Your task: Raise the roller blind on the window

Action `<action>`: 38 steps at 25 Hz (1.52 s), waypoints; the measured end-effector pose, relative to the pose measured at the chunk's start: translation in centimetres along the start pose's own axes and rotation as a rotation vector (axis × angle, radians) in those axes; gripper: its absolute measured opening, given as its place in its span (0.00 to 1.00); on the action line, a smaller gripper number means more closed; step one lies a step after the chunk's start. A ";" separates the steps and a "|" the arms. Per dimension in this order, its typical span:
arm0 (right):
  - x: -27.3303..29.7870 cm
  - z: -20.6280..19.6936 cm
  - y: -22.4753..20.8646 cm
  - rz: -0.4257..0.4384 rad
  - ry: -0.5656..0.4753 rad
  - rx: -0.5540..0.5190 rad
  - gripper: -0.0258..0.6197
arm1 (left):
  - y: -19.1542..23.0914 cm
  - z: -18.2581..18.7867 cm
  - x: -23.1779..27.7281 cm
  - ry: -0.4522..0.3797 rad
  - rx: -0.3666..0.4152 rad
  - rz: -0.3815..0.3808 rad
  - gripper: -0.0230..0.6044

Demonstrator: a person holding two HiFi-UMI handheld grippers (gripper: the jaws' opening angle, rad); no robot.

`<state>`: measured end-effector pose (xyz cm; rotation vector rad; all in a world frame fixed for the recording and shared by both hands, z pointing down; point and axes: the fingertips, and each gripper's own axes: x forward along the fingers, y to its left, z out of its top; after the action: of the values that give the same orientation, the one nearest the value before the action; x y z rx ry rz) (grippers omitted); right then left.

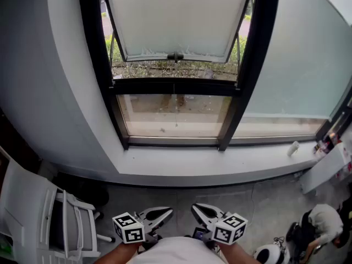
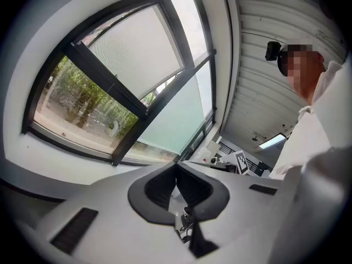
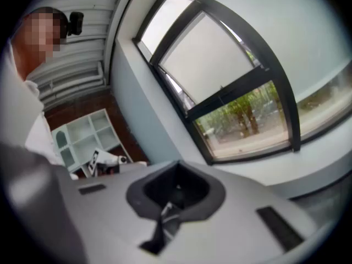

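The white roller blind hangs partway down the upper pane of the black-framed window. A small dark pull sits at the middle of its bottom bar. Greenery shows below it through the glass. My left gripper and right gripper are low, close to my body and far below the window, both shut and holding nothing. In the left gripper view the jaws meet, with the blind up ahead. The right gripper view shows shut jaws and the blind.
A white sill runs under the window, with a small white bottle at its right end. A frosted pane lies to the right. A white chair stands at lower left. A person crouches at lower right.
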<state>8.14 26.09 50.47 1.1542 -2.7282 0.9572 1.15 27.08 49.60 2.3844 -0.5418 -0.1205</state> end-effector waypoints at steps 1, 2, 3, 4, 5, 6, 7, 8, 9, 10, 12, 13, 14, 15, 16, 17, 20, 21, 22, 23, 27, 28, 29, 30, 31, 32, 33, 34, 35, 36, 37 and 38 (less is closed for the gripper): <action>0.1 0.0 0.0 0.000 0.002 -0.009 0.08 | 0.0 0.0 0.1 0.001 0.002 -0.002 0.07; 0.2 0.1 0.0 0.000 0.005 -0.018 0.07 | 0.1 -0.1 0.1 0.003 0.004 -0.004 0.07; 0.2 0.1 0.0 0.000 0.007 -0.027 0.08 | 0.1 0.0 0.2 0.003 0.005 -0.006 0.07; 0.2 0.2 0.0 0.000 0.009 -0.036 0.07 | 0.0 0.1 0.3 0.003 0.007 -0.006 0.07; 0.3 0.4 0.0 -0.001 0.010 -0.045 0.07 | 0.0 0.2 0.3 0.001 0.009 -0.006 0.07; 0.3 0.6 0.0 -0.003 0.011 -0.054 0.08 | 0.0 0.5 0.3 -0.004 0.013 -0.004 0.07; 0.4 0.8 0.0 -0.005 0.011 -0.063 0.07 | 0.1 0.8 0.3 -0.009 0.018 -0.001 0.07; 0.4 0.9 0.0 -0.007 0.013 -0.070 0.07 | 0.2 1.0 0.2 -0.016 0.022 0.003 0.07; 0.4 1.0 0.0 -0.010 0.015 -0.076 0.07 | 0.4 1.2 0.1 -0.023 0.023 0.007 0.07; 0.4 1.0 -0.1 -0.012 0.019 -0.080 0.07 | 0.4 1.3 0.0 -0.030 0.019 0.013 0.07; 0.4 0.9 -0.1 -0.015 0.026 -0.085 0.08 | 0.5 1.4 0.0 -0.037 0.012 0.022 0.07; 0.4 0.9 -0.1 -0.017 0.029 -0.087 0.07 | 0.5 1.4 -0.1 -0.037 0.010 0.024 0.07; 0.4 0.8 -0.1 -0.018 0.032 -0.091 0.07 | 0.6 1.4 -0.1 -0.037 0.012 0.026 0.07; 0.4 0.8 -0.1 -0.019 0.035 -0.096 0.07 | 0.6 1.4 -0.2 -0.035 0.016 0.027 0.07; 0.4 0.8 0.0 -0.020 0.037 -0.101 0.07 | 0.6 1.4 -0.2 -0.033 0.021 0.028 0.07; 0.5 0.7 0.0 -0.022 0.039 -0.106 0.07 | 0.6 1.4 -0.2 -0.032 0.025 0.029 0.07; 0.6 0.6 -0.2 -0.032 0.049 -0.119 0.07 | 0.6 1.4 -0.4 -0.035 0.039 0.036 0.07; 0.6 0.5 -0.3 -0.039 0.055 -0.127 0.08 | 0.6 1.5 -0.5 -0.038 0.041 0.042 0.07; 0.6 0.3 -0.5 -0.047 0.062 -0.136 0.07 | 0.7 1.5 -0.5 -0.041 0.044 0.048 0.07; 0.5 0.2 -0.7 -0.053 0.066 -0.140 0.08 | 0.7 1.5 -0.5 -0.043 0.047 0.055 0.07; 0.2 0.1 -1.4 -0.064 0.060 -0.127 0.08 | 0.2 1.8 -0.4 -0.057 0.065 0.081 0.07; 0.1 0.1 -1.6 -0.064 0.059 -0.126 0.08 | 0.1 1.8 -0.3 -0.059 0.071 0.086 0.07; 0.0 0.2 -1.7 -0.064 0.058 -0.126 0.08 | 0.0 1.7 -0.3 -0.060 0.075 0.091 0.07; -0.2 0.2 -1.8 -0.063 0.057 -0.126 0.08 | 0.0 1.6 -0.2 -0.060 0.078 0.095 0.07; -0.4 0.2 -2.0 -0.064 0.056 -0.127 0.08 | 0.0 1.4 0.0 -0.061 0.078 0.097 0.07; -0.6 0.2 -2.3 -0.067 0.056 -0.128 0.08 | 0.0 1.3 0.1 -0.064 0.075 0.099 0.07; -0.9 0.2 -2.6 -0.071 0.057 -0.128 0.08 | -0.1 1.2 0.4 -0.070 0.069 0.101 0.07; -1.1 0.2 -2.9 -0.072 0.057 -0.128 0.09 | -0.2 1.2 0.6 -0.077 0.063 0.104 0.07; -1.3 0.1 -3.1 -0.072 0.058 -0.127 0.10 | -0.3 1.2 0.8 -0.084 0.058 0.107 0.07; -1.5 0.1 -3.3 -0.069 0.059 -0.126 0.12 | -0.4 1.2 1.0 -0.089 0.056 0.110 0.07; -1.7 0.1 -3.5 -0.067 0.061 -0.127 0.13 | -0.5 1.1 1.2 -0.093 0.056 0.112 0.07; -1.9 0.1 -3.7 -0.065 0.063 -0.128 0.15 | -0.5 0.9 1.4 -0.096 0.055 0.115 0.07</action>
<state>12.00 25.30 51.88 1.1622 -2.6414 0.7850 2.43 26.27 48.64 2.4039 -0.7344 -0.1712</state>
